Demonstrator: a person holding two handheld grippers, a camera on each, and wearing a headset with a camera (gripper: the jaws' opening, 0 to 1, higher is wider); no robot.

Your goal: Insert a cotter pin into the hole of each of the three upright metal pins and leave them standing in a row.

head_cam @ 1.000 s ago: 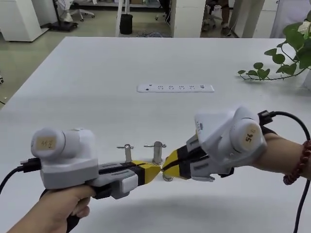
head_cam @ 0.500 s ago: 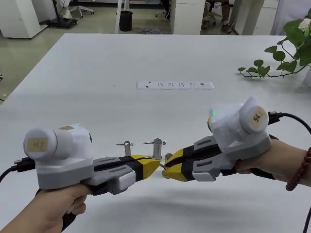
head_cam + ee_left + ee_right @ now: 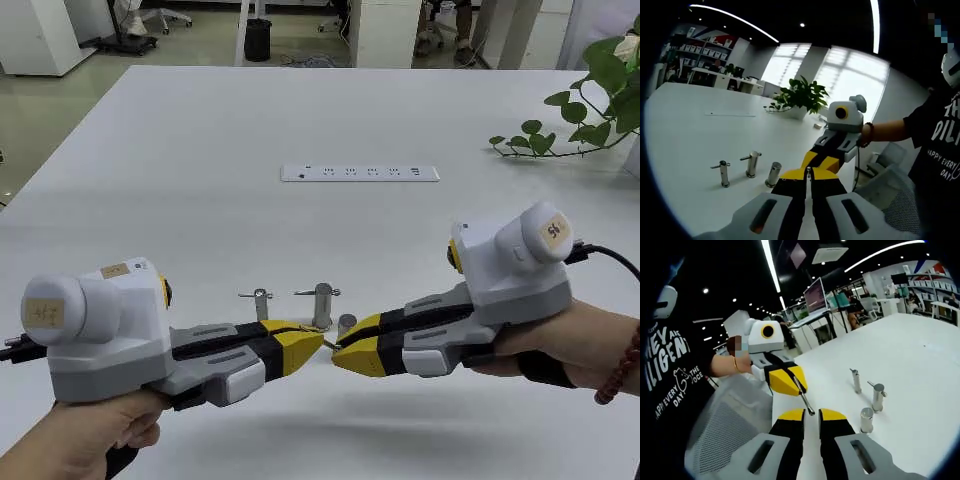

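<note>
The left claw [image 3: 807,176] is closed on one end of a thin metal cotter pin [image 3: 804,396], and the free end of the cotter pin is held at the mouth of the right claw [image 3: 811,415]. The yellow-tipped jaws of the right claw stand slightly apart, with nothing gripped between them. The step in hand is judged to be a handover or regrip in the air, tip to tip. It would be done well if the cotter pin were taken close to its end, in line with the jaws and with enough length left free to enter a hole. The left claw should be loosened only once the right grip is firm, since so thin a piece could easily swivel or drop. Just beyond the meeting claw tips, a bare grey upright metal pin [image 3: 866,420] stands on the white worktop [image 3: 300,120]; its hole cannot be made out. A little further from the claws, a second upright metal pin [image 3: 877,396] and a third [image 3: 856,381] are seen, each with a cotter pin through it crosswise. The bare pin should be approached level so that its neighbours are not knocked over. Well beyond the claws lies a white power strip [image 3: 360,174].
</note>
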